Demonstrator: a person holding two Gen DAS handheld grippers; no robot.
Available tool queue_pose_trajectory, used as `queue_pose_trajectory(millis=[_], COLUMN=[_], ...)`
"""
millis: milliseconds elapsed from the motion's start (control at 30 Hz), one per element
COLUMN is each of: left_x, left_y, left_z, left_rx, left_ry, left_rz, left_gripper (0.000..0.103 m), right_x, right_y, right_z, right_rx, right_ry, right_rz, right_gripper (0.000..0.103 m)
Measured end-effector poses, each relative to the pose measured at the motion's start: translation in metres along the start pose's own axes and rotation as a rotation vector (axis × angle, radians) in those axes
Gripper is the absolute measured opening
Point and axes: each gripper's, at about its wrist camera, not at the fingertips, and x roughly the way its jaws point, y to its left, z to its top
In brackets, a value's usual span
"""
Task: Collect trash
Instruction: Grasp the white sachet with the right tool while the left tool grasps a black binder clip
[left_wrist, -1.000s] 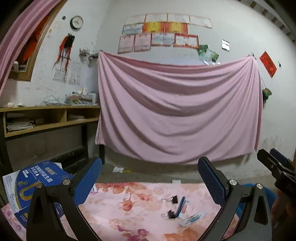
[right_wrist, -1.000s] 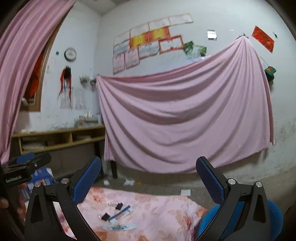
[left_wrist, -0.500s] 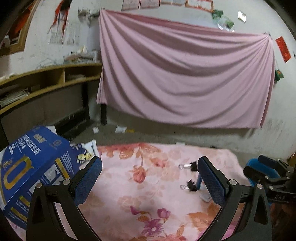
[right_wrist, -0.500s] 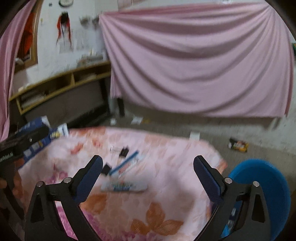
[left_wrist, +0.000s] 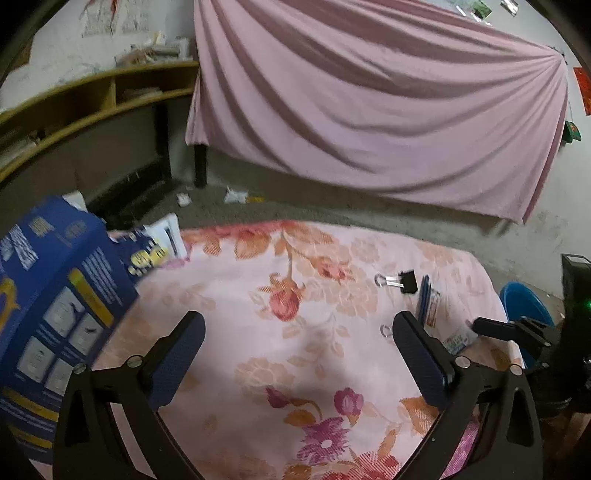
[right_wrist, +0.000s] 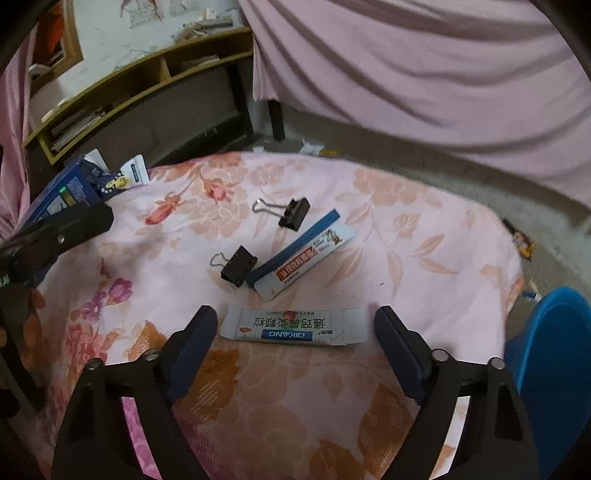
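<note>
Your right gripper, jaws wide and closing, straddles the white wrapper, lengthwise left-right on the floral tabletop; left gripper jaws wide, empty.

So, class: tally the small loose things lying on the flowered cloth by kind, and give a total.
Binder clips: 2
Flat wrappers: 2
Total: 4

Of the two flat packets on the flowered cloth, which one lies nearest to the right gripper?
The white DIKANG packet, lying crosswise just ahead of the right gripper. The blue-edged packet lies farther off, beside the binder clips.
</note>
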Motion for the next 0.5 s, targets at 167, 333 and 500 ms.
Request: queue_pose_trajectory(millis=[167,333,500], left_x=[0.008,0.018,0.030], left_y=[-0.001,-0.011,-0.023], left_z=[0.000,-0.001,0.001], left_rx=[-0.026,-0.002,0.026], left_ry=[0.045,0.087,0.138], left_rz=[-0.054,-0.088,-0.142], left_gripper=[0.088,0.079,0.060], right_x=[0.006,0.002,-0.006], right_y=[0.003,-0.006,-0.024], right_z=[0.001,0.000,-0.006], right_rx=[-0.025,-0.024,-0.008], right_ry=[0.033,0.024,0.014], right_rz=[-0.011,-0.015,-0.002], right_gripper=[0.071,0.051,0.031])
